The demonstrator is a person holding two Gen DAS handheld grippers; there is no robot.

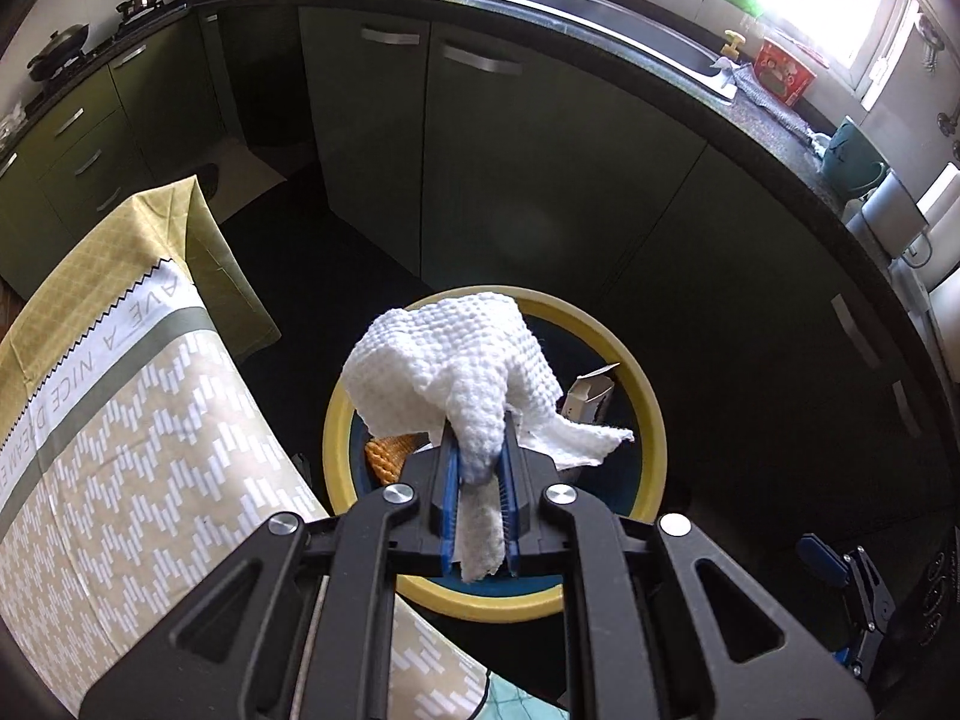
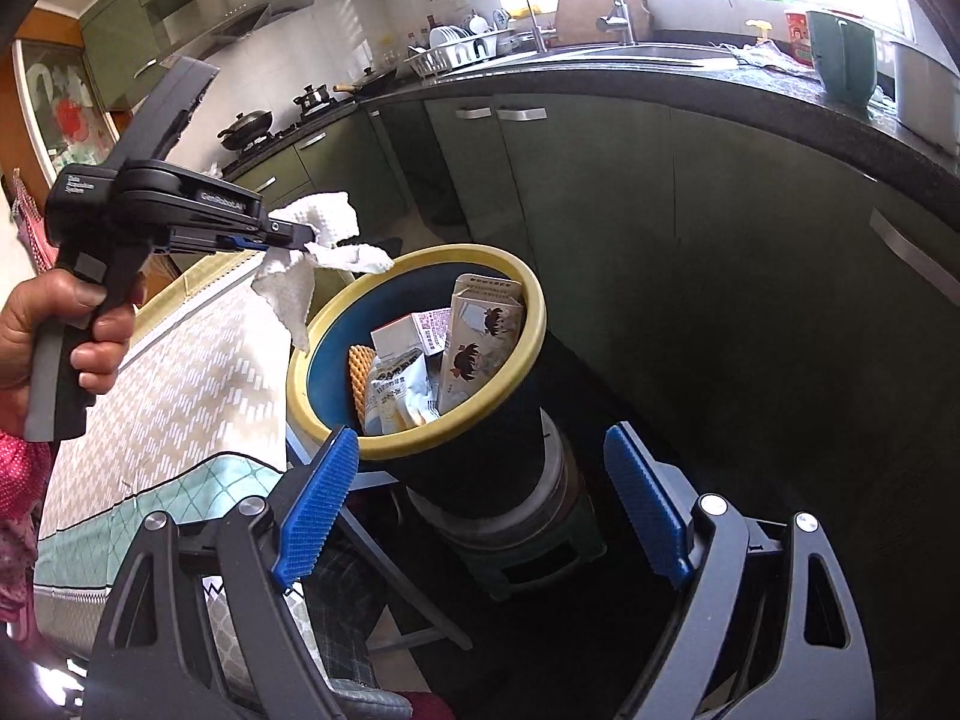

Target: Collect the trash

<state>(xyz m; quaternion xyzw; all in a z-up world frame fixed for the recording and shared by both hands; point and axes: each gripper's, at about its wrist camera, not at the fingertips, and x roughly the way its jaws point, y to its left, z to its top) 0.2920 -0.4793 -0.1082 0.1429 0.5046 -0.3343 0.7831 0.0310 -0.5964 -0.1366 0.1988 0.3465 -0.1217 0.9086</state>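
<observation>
the right wrist view is showing the whole kitchen: the long dark bench [image 2: 690, 96] with its sink, the green cupboard doors under it, the dish rack [image 2: 456, 51] and the pans on the stove. it is also showing the trash bin [image 2: 420, 450] from the side, a dark tapering body with a yellow rim, standing on a round stool [image 2: 540, 534] beside the cloth-covered table [image 2: 180, 396]. the left wrist view is looking nearly straight down, so only the bin's yellow rim [image 1: 651, 420] is showing there, and its body and the stool are hidden.

the right wrist view is laying the bin's contents open: a tall cartoon-printed carton [image 2: 480, 342], a white box [image 2: 414, 330], a crumpled snack bag [image 2: 396, 390] and an orange foam net [image 2: 359, 378]. in the left wrist view only a grey box corner [image 1: 591, 396] and a bit of the foam net [image 1: 390, 453] are peeking out, the rest lying behind the paper.

the person's hand [image 2: 54, 336] is holding the left claw [image 2: 309, 234] just over the bin's near rim; only the right wrist view is showing this hand. the left claw [image 1: 480, 468] is clamping a white paper towel [image 1: 456, 360], which is hanging above the bin's mouth and not yet inside.

the right claw [image 2: 480, 510] is standing wide apart with nothing between its blue pads, the bin lying beyond them.
</observation>
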